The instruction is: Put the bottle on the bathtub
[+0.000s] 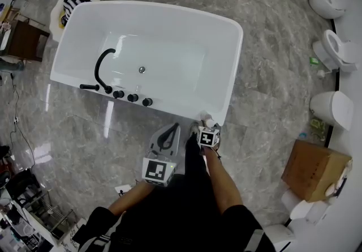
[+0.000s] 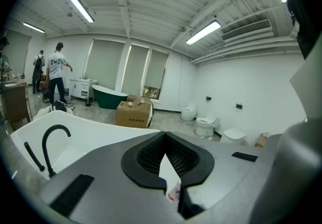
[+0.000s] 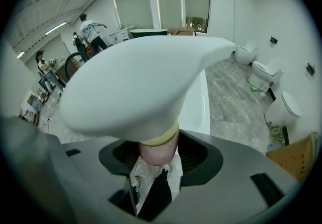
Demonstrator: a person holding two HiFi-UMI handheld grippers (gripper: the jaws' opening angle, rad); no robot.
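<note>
Right gripper view puts the pale pink pump bottle with a white dispenser head (image 3: 143,89) squarely between the jaws of the right tool (image 3: 158,153), which is clamped on the bottle just below the head. The bottle's long axis stands roughly upright, head uppermost. The spout points away from the person and a little to the right, over the white freestanding bathtub (image 3: 198,109).

In the head view the bottle (image 1: 208,116) shows only as a small white top at the near right corner of the bathtub (image 1: 229,75), right by the rim's outer edge. The right tool (image 1: 207,127) and the dispenser head hide the bottle's base, so I cannot tell whether it already rests on the rim.

My judgement is that the carry is all but finished and the placing is not. What is left is to seat the base on the flat of the rim and let go.

The left tool (image 1: 169,133) hangs just left of the right one, above the grey marble floor (image 1: 266,92) on the near side of the bathtub. In its own view its jaws (image 2: 164,142) are pressed together on nothing. A black curved faucet (image 1: 103,67) stands on the near left rim, well apart from the bottle.
</note>
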